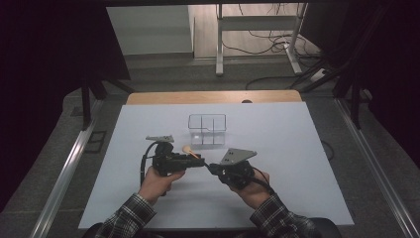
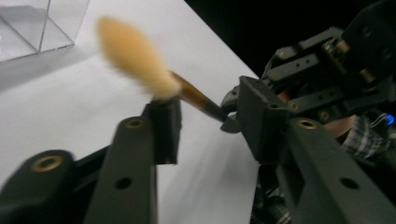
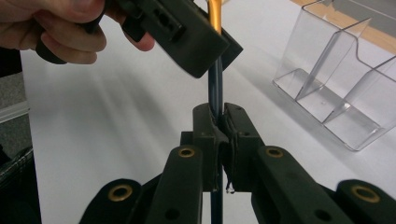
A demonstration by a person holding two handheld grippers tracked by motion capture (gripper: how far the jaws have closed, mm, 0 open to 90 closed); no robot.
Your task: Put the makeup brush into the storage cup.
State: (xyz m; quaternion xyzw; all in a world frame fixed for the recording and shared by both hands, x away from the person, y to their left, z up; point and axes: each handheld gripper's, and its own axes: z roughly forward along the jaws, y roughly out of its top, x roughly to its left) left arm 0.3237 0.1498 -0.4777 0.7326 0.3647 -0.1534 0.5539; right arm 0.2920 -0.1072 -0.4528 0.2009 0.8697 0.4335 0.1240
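Grippers, two of them, meet on one brush (image 2: 140,58): right gripper (image 3: 219,128) pinches its handle, left gripper (image 2: 205,116) half-closed around it, beside one clear box (image 1: 207,130).

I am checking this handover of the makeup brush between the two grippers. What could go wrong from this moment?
1. The right gripper clamps the brush at the thin dark end of its handle; a small pull may tilt or slip it.
2. The left gripper has its jaws around the ferrule but apparently not yet pressing; if the right lets go early, the brush may drop onto the table.
3. The soft bristles sit close to the left jaw and could get pinched.
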